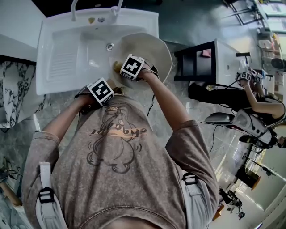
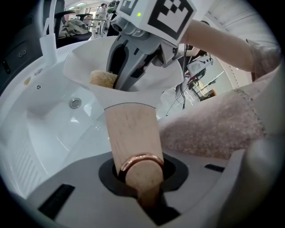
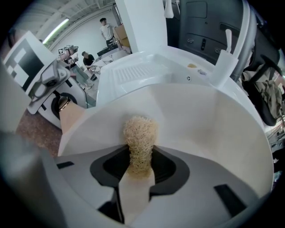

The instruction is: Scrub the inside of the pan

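A cream pan (image 1: pixel 154 51) lies tilted in the right part of the white sink (image 1: pixel 67 58). Its light wooden handle (image 2: pixel 131 133), with a copper ring at the end, is clamped in my left gripper (image 2: pixel 141 180). My right gripper (image 3: pixel 139 167) is shut on a pale, coarse loofah sponge (image 3: pixel 140 136). The sponge's tip rests against the pan's inner wall (image 3: pixel 200 120) near the rim. In the left gripper view the right gripper (image 2: pixel 133 53) reaches down into the pan (image 2: pixel 80 67) with the sponge (image 2: pixel 103 78) under it. The pan's inside looks white and bare.
The sink's drain (image 1: pixel 110 46) lies just left of the pan, and a ribbed washboard slope (image 1: pixel 62 62) takes up its left side. Taps (image 1: pixel 73 8) stand on the back rim. A black shelf unit (image 1: pixel 196 62) and another person (image 1: pixel 263 100) are to the right.
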The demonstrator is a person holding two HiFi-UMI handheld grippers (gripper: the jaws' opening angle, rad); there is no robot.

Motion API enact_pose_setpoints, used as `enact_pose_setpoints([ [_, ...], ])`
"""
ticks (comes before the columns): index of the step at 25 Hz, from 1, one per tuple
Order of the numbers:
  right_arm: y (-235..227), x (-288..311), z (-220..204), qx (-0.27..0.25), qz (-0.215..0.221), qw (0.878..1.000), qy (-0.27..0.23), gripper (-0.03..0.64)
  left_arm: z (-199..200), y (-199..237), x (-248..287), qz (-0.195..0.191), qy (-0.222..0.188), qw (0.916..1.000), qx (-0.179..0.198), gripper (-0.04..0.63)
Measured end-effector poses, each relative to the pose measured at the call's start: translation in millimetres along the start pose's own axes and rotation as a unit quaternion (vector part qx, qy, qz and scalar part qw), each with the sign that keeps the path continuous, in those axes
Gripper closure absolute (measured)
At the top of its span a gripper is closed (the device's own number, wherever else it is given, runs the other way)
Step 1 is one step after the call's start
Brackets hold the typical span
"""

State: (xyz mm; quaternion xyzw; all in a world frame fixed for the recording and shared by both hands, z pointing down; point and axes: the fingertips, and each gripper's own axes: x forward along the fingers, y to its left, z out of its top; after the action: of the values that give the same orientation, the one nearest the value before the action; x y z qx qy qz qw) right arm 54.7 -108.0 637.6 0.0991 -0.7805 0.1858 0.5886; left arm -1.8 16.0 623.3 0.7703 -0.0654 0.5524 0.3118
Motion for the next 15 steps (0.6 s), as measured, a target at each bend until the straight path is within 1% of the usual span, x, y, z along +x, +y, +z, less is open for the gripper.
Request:
enact_pose_setpoints([
  [4,-19.1,1.8,11.3,0.018,-0.039,0.999,-0.029,0.463,-0.9,0.1,1.2,-0.001,0.002,1.0,0.0,0.525],
  [5,-23.9,2.3,10.9,0.025,-0.051,0.998,-0.028,0.463,-1.3,0.7,0.9,0.001,0.003,1.0,-0.001,0.525],
  [8,-36.5,4.1,0.9,0.04,-0.085,0.996,-0.002,0.463,-0.8,-0.5,3.2,-0.004,-0.001,1.0,-0.007,0.525],
  [11,-45.4,8.9,19.4,0.004,-0.106,0.994,-0.032,0.463,-0.3,-0.6,4.4,-0.005,-0.004,0.9999,-0.011,0.525],
  [13,-51.4,9.2,22.6,-0.01,-0.122,0.992,-0.029,0.463,-0.2,-0.8,3.7,-0.005,-0.006,0.9999,-0.014,0.525],
  [15,-56.7,9.2,21.0,-0.014,-0.133,0.991,-0.021,0.463,-0.2,-1.3,3.0,-0.005,-0.007,0.9999,-0.015,0.526],
])
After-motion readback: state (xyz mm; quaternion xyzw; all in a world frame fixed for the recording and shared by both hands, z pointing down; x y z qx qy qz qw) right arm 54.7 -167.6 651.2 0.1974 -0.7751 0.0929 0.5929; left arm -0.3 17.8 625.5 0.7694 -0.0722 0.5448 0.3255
